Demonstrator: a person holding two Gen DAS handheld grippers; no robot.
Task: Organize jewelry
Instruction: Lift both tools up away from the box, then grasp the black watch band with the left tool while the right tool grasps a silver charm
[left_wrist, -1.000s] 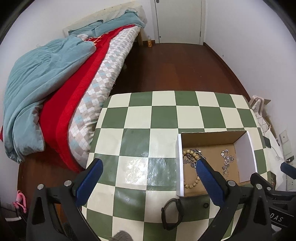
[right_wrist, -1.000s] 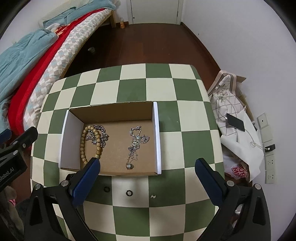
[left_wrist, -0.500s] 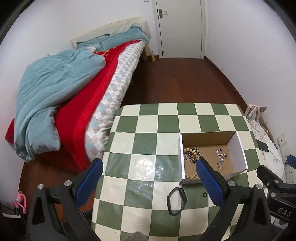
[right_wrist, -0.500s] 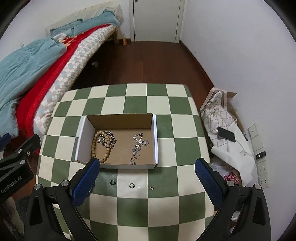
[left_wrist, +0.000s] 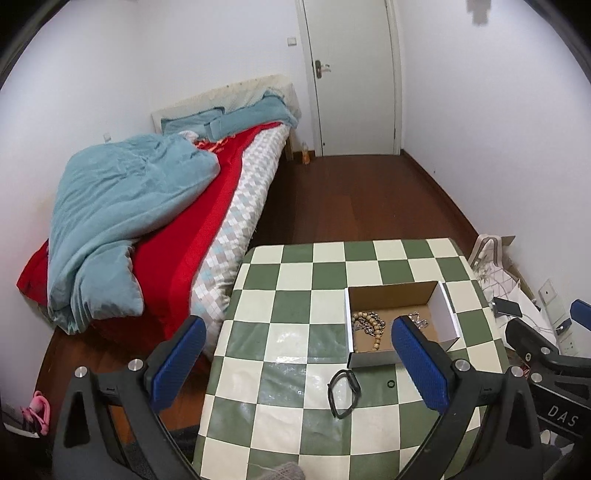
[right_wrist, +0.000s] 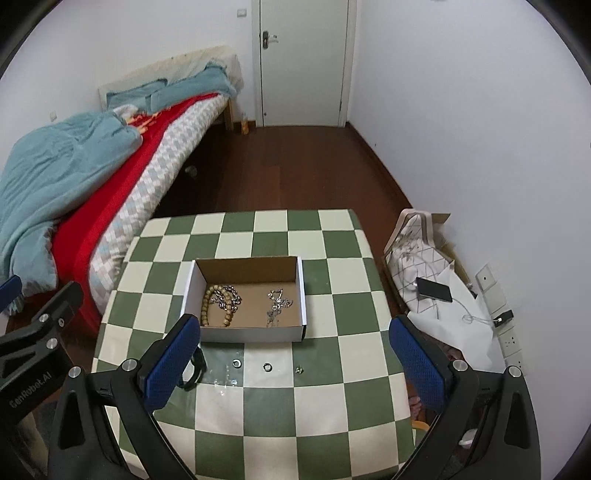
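A: Resting on the checkered tabletop (right_wrist: 332, 402), an open cardboard box (right_wrist: 243, 334) is seen. What is held in it?

B: A wooden bead bracelet (right_wrist: 210, 308) with a silver chain (right_wrist: 231, 297) at its left side, and a second silver chain (right_wrist: 277, 306) toward the right. Loose on the tabletop just in front of the box are a black band (left_wrist: 343, 393), two small rings (right_wrist: 266, 366) and a tiny stud (right_wrist: 299, 369).

A: Is any writing readable?

B: "GenRobot.AI" is printed on the left gripper (left_wrist: 299, 365); "DAS" on the right gripper (right_wrist: 303, 362).

A: And the jaws?

B: Both pairs are spread wide, nothing gripped.
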